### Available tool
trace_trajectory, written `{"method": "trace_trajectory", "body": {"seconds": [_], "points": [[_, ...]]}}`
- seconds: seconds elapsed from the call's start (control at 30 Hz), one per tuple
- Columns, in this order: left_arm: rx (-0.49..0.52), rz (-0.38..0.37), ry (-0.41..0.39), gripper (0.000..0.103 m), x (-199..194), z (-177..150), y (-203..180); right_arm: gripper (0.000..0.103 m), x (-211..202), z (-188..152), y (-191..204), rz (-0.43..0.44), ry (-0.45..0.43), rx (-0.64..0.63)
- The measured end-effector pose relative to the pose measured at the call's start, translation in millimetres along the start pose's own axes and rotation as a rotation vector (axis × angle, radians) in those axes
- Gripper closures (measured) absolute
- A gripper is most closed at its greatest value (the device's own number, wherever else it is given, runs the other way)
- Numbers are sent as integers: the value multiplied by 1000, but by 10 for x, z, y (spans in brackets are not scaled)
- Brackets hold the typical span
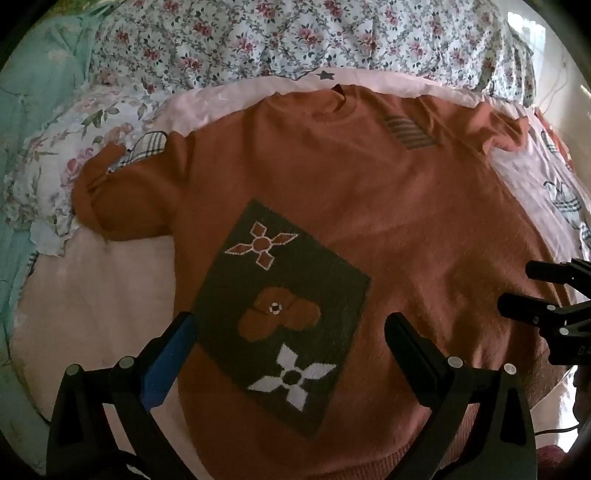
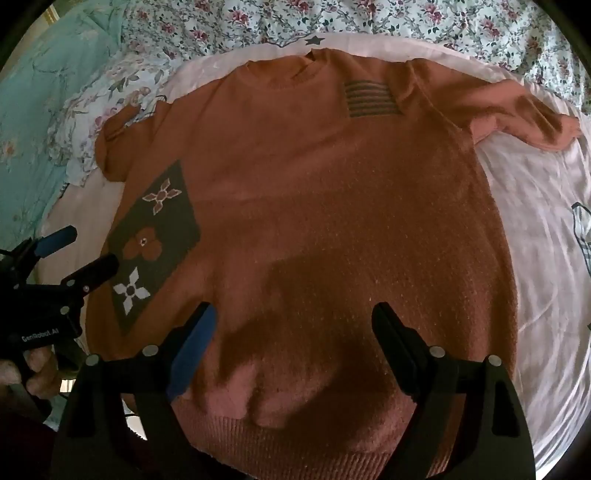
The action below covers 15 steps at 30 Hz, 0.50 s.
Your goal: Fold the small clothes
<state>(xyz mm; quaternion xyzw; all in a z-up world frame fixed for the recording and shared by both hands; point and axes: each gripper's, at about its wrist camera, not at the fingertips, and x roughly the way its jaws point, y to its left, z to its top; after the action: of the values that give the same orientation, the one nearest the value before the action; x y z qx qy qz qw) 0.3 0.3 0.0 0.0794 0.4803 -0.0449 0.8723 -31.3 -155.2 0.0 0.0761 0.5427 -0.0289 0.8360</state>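
- The sweater (image 2: 314, 221) is seen spread flat, front up, on the pink sheet (image 2: 546, 229) of a bed, its collar toward the floral quilt (image 2: 406, 22) and its ribbed hem (image 2: 295, 435) nearest the cameras.
- No fold is seen in the body; the step in hand is judged to be the start of folding, with both tools poised over the hem end.
- The left sleeve (image 1: 122, 199) is seen bunched and partly doubled back at its cuff; the right sleeve (image 2: 517, 118) is stretched out to the side, slightly rumpled.
- A grey patch (image 1: 280, 314) with three flower motifs is carried on the sweater's left lower part, and a striped mark (image 2: 369, 99) sits near the collar.
- The left gripper (image 1: 291, 343) is held wide open above the patch, angled steeply down, with nothing between its jaws.
- The right gripper (image 2: 295, 339) is likewise spread wide over the hem's middle, angled steeply down, and nothing is gripped.
- A hand (image 2: 33, 369) is glimpsed on the left tool's handle in the right wrist view.
- The next move is judged to call for a sleeve or side edge to be pinched and carried inward; the thick knit would need a deep bite, and the bunched left sleeve may need smoothing first.
- Whether the fingertips touch the cloth cannot be told.
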Motion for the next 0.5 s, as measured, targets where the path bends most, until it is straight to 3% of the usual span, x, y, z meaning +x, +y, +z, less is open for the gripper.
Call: {"method": "trace_trajectory", "body": {"seconds": [0.5], "points": [[-2, -2, 6, 2, 36, 43, 3, 17, 24, 18, 3, 2, -4, -2]]}}
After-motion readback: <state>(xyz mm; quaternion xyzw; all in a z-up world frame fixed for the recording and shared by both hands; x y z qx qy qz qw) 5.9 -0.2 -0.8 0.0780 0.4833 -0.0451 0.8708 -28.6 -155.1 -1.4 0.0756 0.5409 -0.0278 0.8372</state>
